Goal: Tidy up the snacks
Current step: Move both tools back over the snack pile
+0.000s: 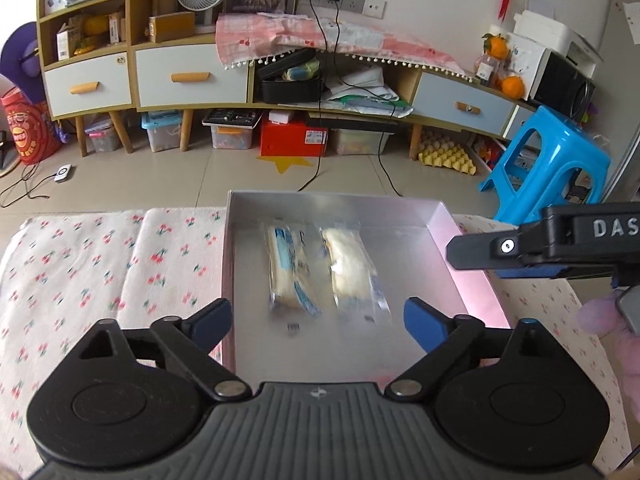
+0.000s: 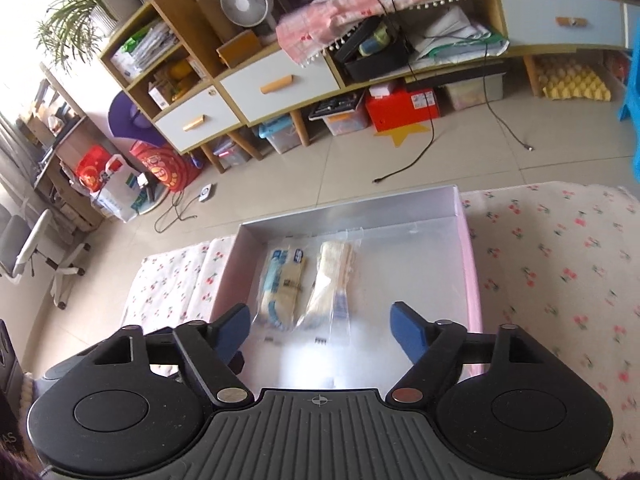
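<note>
Two clear-wrapped cream snack packets point(image 1: 294, 268) point(image 1: 352, 270) lie side by side in the shallow pink-walled cardboard box point(image 1: 472, 276) on the cherry-print cloth point(image 1: 100, 272). Both the left hand-held gripper point(image 1: 318, 320) and the right hand-held gripper point(image 2: 320, 326) hover above, jaws apart, gripping nothing.

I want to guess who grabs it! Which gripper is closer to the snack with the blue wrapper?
Probably left. The left gripper hangs open just before the blue snack; the right gripper hangs open nearer the plain snack.

Two snack packets point(image 1: 326, 270) side by side in box point(image 1: 472, 264); box on tablecloth point(image 1: 100, 272)
</note>
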The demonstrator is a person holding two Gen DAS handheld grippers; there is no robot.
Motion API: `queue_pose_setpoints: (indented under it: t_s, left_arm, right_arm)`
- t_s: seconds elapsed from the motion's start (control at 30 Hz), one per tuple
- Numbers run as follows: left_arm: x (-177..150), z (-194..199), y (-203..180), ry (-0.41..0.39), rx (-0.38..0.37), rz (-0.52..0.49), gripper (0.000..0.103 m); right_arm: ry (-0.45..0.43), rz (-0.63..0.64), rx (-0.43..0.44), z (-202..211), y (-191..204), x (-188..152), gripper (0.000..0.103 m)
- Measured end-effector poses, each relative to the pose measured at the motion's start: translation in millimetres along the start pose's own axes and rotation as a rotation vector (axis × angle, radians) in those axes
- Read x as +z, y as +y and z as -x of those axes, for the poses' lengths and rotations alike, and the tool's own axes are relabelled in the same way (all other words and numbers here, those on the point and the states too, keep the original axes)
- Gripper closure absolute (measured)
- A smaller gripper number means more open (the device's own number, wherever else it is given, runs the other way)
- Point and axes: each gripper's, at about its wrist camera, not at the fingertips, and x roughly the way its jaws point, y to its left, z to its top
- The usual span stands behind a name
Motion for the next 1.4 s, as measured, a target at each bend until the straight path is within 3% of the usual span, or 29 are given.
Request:
queue_pose_setpoints:
  t_s: [0.1, 0.43, 0.6, 1.0, 1.4]
  left_arm:
    - [-9, 15, -4, 0.003, 0.018, 0.007, 0.001]
    - [-44, 45, -7, 0.052, 0.083, 0.043, 0.0]
    - [-61, 52, -6, 0.069, 0.094, 0.058, 0.0]
    - [-91, 57, -4, 0.03, 0.132, -0.029, 0.0]
    - [-119, 67, 9, -0.002, 0.074, -0.028, 0.0]
  right_arm:
    - [-0.004, 0.011, -0.018, 17, 4, -15, 0.019]
    - [0.02, 0.116, -0.089, 58, 18, -74, 0.017]
    - [0.003, 0.132, -0.102, 72, 21, -97, 0.009]
    - [0.003, 0.241, -0.171, 64, 21, -135, 0.009]
    - [0.022, 0.32, -0.205, 60, 3, -161, 0.009]
